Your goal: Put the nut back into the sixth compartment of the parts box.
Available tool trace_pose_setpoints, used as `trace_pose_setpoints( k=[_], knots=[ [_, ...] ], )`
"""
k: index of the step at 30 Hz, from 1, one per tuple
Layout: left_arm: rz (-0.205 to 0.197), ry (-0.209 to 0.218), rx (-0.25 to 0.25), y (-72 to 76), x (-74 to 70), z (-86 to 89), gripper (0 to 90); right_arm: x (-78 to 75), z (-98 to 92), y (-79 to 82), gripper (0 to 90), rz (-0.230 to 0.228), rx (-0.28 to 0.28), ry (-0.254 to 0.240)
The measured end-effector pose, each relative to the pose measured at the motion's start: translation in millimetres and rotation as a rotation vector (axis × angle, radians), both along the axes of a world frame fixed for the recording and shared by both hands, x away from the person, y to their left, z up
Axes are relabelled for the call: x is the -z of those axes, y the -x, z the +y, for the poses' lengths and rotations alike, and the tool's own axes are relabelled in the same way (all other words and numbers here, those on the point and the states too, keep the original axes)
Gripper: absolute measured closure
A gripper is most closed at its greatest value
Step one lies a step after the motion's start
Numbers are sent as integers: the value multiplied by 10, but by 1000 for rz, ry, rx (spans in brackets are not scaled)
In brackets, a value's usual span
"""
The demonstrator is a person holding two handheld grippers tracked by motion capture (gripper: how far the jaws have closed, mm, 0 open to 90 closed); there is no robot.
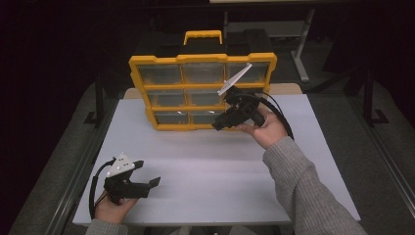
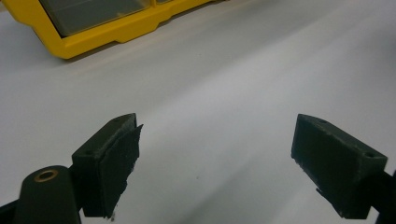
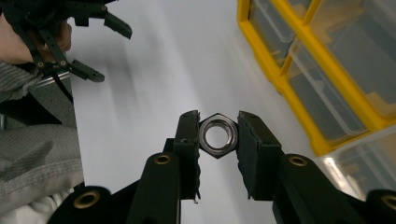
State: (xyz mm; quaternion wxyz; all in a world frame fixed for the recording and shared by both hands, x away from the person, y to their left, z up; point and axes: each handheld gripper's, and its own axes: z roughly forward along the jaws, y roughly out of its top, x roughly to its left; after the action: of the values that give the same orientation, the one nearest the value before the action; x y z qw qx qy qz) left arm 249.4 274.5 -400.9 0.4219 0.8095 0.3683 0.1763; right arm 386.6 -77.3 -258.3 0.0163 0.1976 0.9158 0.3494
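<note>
White tabletop (image 1: pixel 205 166), mostly bare. Yellow drawer organizer (image 1: pixel 161 93) stands upright at the far edge, about centre.

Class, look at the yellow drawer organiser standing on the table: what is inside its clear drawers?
The organiser has clear drawers that look empty where the fronts show. The right gripper, with a nut in its jaws, covers part of the lower right drawers, so their contents are hidden.
</note>
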Motion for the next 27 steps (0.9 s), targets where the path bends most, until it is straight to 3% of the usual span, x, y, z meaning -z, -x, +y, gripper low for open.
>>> trace_pose_setpoints(
  k=[14, 20, 27],
  knots=[
    [3, 4, -4, -2, 4, 3, 149, -337, -250, -121, 692, -15, 87, -9],
    [4, 6, -7, 2, 3, 1, 149, -372, -367, -216, 691, -19, 135, -5],
    [2, 5, -3, -2, 4, 0, 149, -317, -533, -365, 691, 10, 219, -1]
  ],
)
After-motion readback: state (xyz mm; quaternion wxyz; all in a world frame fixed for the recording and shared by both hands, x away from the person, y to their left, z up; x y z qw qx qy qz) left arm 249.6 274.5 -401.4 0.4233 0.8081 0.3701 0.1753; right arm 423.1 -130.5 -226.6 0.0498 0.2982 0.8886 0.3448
